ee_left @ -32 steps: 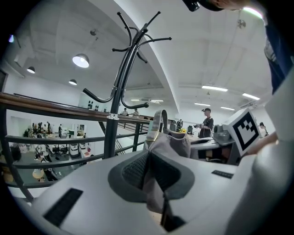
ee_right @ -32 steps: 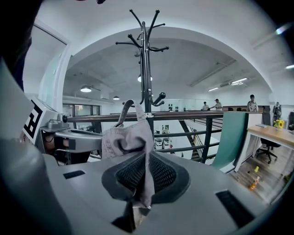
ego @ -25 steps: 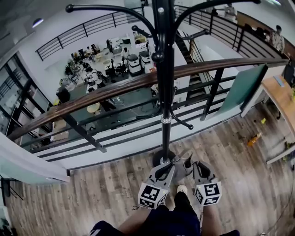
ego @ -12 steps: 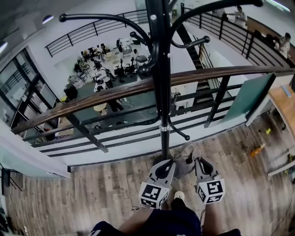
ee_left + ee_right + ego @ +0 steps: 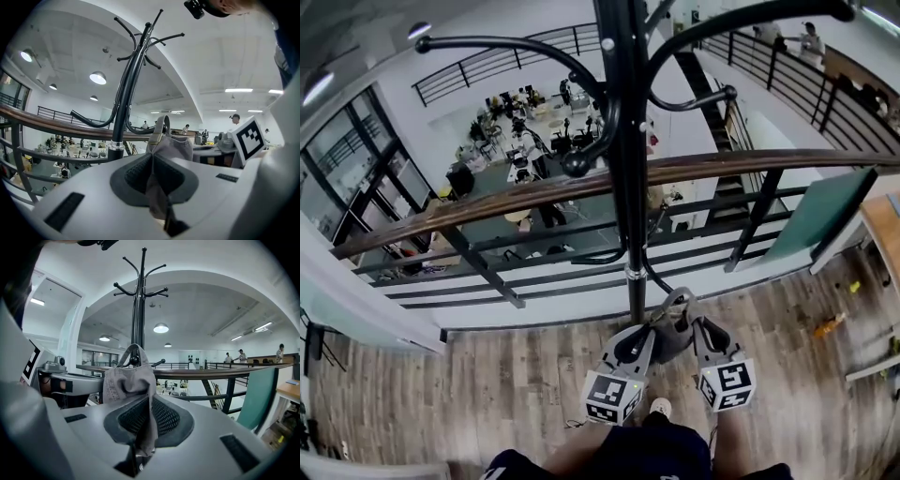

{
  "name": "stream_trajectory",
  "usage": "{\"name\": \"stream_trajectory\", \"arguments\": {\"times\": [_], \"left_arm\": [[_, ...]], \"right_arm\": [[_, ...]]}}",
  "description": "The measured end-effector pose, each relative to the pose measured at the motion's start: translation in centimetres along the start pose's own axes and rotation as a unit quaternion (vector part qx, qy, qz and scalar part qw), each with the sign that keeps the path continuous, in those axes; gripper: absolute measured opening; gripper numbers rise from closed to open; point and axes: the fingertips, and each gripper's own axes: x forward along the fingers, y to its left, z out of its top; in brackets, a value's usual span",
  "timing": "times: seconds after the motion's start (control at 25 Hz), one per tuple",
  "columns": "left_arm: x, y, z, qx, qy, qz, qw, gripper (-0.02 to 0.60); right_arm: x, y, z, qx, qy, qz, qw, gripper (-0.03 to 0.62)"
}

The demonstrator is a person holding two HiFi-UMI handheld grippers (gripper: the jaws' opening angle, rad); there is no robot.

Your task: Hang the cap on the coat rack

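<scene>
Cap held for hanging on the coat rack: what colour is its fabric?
The cap is grey; the right gripper view shows it best.

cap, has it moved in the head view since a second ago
Yes. The cap has come up along the rack, from beside its base to close to its lowest hook.

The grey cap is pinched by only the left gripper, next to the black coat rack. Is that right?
Not quite. The right gripper pinches the grey cap too: the right gripper view shows cloth squeezed between its jaws. So both it and the left gripper hold the cap, next to the black coat rack.
</scene>
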Motion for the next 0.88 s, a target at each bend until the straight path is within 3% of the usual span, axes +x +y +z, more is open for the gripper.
{"name": "stream_trajectory", "arguments": {"times": [0.88], "left_arm": [[1.7, 4.5, -1.4, -0.03, 0.013, 0.115, 0.9928, 0.021]], "right_arm": [[7.1, 0.3, -0.5, -0.006, 0.017, 0.097, 0.995, 0.041]]}}
